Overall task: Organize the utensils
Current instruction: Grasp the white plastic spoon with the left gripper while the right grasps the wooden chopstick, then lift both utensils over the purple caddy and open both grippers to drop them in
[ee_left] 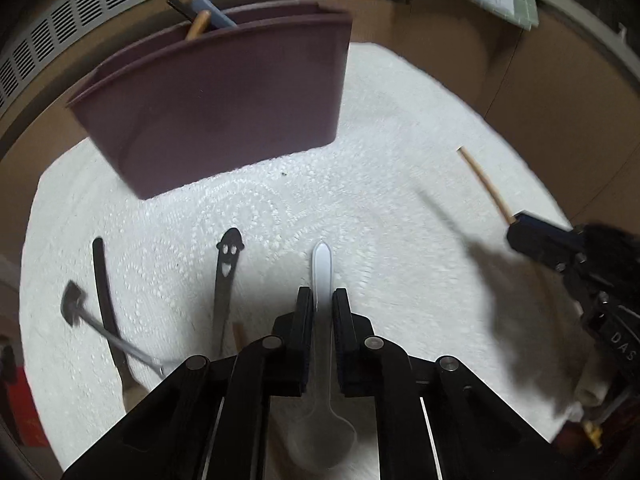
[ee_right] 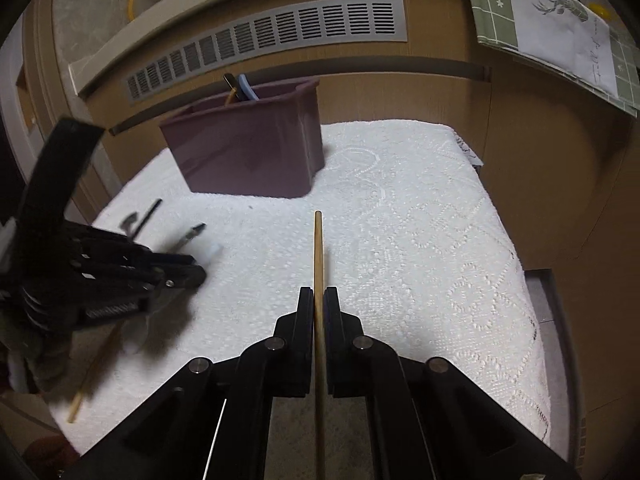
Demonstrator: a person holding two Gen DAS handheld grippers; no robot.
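Note:
My left gripper [ee_left: 322,300] is shut on a white plastic spoon [ee_left: 322,264], handle pointing forward, held above the white cloth [ee_left: 380,168]. My right gripper [ee_right: 319,298] is shut on a wooden chopstick [ee_right: 319,248]; it also shows in the left wrist view [ee_left: 484,184]. A maroon bin [ee_left: 224,120] stands at the back of the cloth and holds a few utensils [ee_left: 208,16]; it shows in the right wrist view too [ee_right: 248,152]. On the cloth lie a black smiley-faced utensil [ee_left: 226,276], a black-handled utensil [ee_left: 104,292] and a small brush [ee_left: 74,306].
A second wooden chopstick [ee_right: 94,368] lies near the cloth's front left edge. A vented grey panel [ee_right: 272,40] and brown wall run behind the bin. A green checked cloth with paper [ee_right: 560,28] hangs at the upper right.

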